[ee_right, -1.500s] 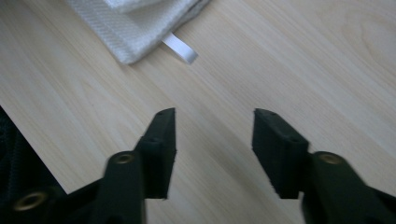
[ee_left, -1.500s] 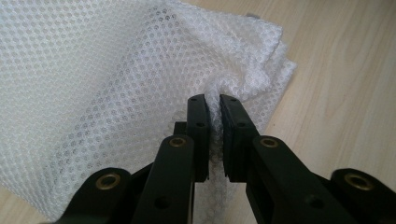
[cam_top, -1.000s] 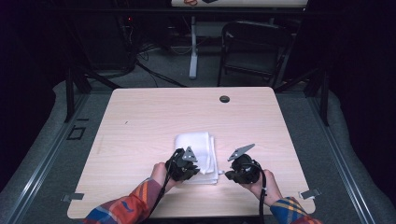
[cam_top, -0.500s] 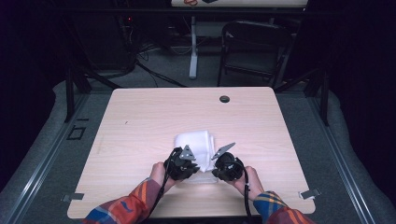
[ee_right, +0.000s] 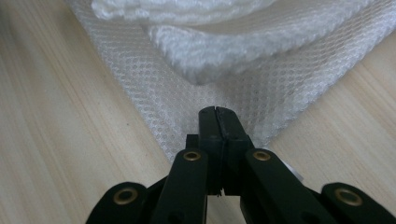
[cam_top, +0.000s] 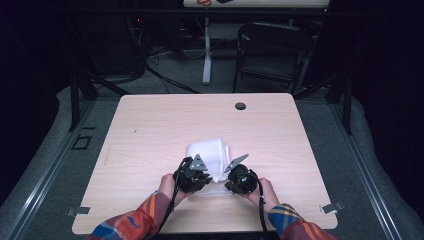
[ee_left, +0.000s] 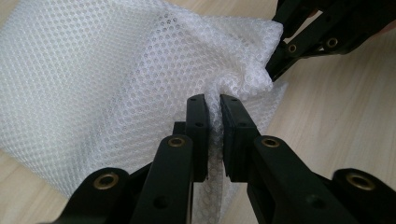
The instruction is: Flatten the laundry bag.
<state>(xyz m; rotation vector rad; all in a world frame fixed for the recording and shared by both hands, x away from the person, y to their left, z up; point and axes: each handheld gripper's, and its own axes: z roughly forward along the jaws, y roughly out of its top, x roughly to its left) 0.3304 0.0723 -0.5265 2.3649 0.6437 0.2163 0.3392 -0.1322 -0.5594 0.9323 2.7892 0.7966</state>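
I have the left hand-held gripper [ee_left: 213, 109] clenched on a bunched fold of the white mesh bag [ee_left: 107, 70], the netting pinched between its two pads. The bag lies on the table [cam_top: 150, 130] directly ahead of both grippers, with a folded white towel [ee_right: 224, 51] inside or on top of it; I can't tell which from here. In the right gripper view the right hand-held gripper [ee_right: 218, 114] has its jaws pressed together with the bag's thin flat corner running under the tips. Whether any mesh is actually caught between them I cannot tell, so I treat that grip as unconfirmed.

The step in hand, as I judge it, is getting a two-point hold on the bag's near edge so it can be opened or lifted. To do it well:

- Keep the left grip steady and low, since the fold sits shallow near the pad tips and could slip if I tug.
- Check the right grip with a small lift before committing; if the corner stays on the table, release, slide the lower jaw under the mesh and clench again.
- Pull the two grippers apart gently, away from each other, so the netting tightens without dragging the towel.
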